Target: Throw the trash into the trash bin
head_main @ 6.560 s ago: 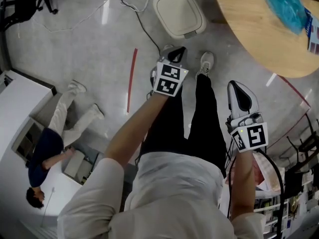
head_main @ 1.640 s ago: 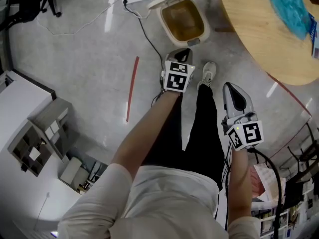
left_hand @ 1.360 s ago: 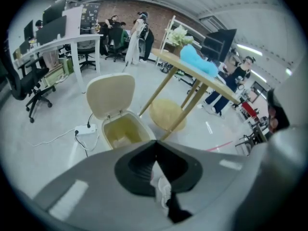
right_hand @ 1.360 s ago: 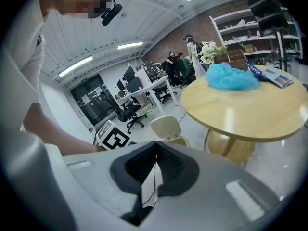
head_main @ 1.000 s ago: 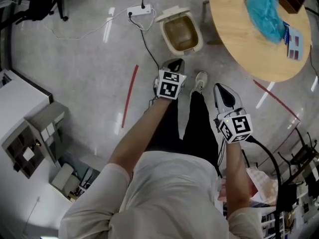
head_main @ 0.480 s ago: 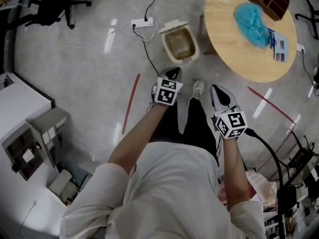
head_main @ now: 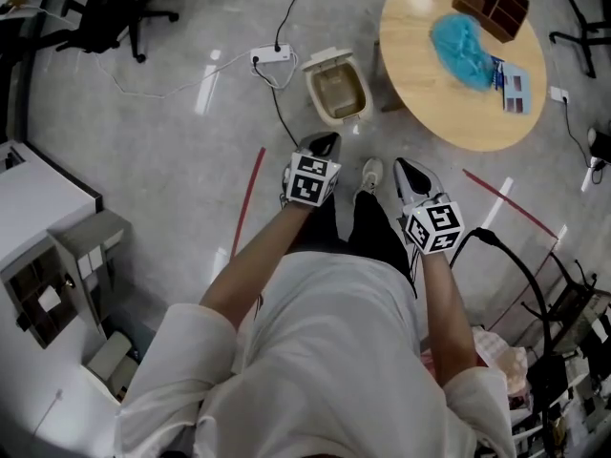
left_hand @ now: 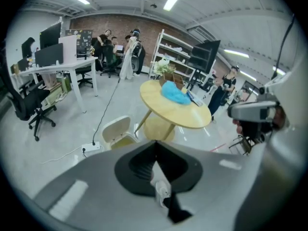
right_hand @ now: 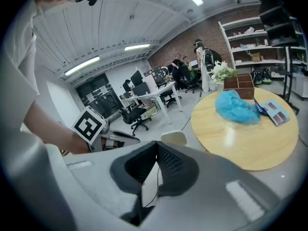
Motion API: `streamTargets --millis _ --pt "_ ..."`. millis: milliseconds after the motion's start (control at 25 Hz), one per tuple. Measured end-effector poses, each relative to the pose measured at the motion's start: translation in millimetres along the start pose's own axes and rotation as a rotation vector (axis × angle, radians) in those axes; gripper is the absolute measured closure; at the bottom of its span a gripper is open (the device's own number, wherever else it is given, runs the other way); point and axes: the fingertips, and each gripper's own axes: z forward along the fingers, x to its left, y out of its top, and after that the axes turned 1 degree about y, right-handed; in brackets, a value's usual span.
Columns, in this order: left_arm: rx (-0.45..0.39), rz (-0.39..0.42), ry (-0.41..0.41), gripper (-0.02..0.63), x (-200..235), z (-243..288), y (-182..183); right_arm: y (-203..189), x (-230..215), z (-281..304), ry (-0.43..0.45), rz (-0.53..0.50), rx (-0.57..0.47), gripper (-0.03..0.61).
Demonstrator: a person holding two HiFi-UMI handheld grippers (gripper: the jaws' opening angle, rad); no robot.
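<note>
The trash bin (head_main: 310,84) is showing cream walls and a tan inside. The round table (head_main: 449,113) is showing pale wood, and the crumpled heap (head_main: 461,39) on it is showing turquoise. The cubes on the left gripper (head_main: 322,139) and right gripper (head_main: 404,166) are carrying black-and-white square markers. A red strip (head_main: 250,187) is crossing the grey floor (head_main: 172,141).

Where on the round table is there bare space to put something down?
The near half of the round table, between its edge and the blue bundle, is bare. The far side is crowded: wooden box, blue bundle, booklet.
</note>
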Motion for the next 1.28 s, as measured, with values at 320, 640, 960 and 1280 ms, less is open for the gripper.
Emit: streamTargets --millis 320,640,960,1280 --pt "-0.048 -0.008 0.003 0.611 -8 -47 6 5 20 -16 0.02 -0.014 -0.008 0.578" --pt "-0.127 -0.048 0.017 0.611 -10 -93 22 17 38 -27 0.045 -0.03 -0.013 0.578" --pt "-0.182 0.025 0.02 0.611 -9 -121 34 33 51 -29 0.068 -0.051 -0.029 0.578" --pt "-0.228 0.079 0.013 0.611 -11 -145 45 42 62 -26 0.077 -0.065 -0.04 0.578"
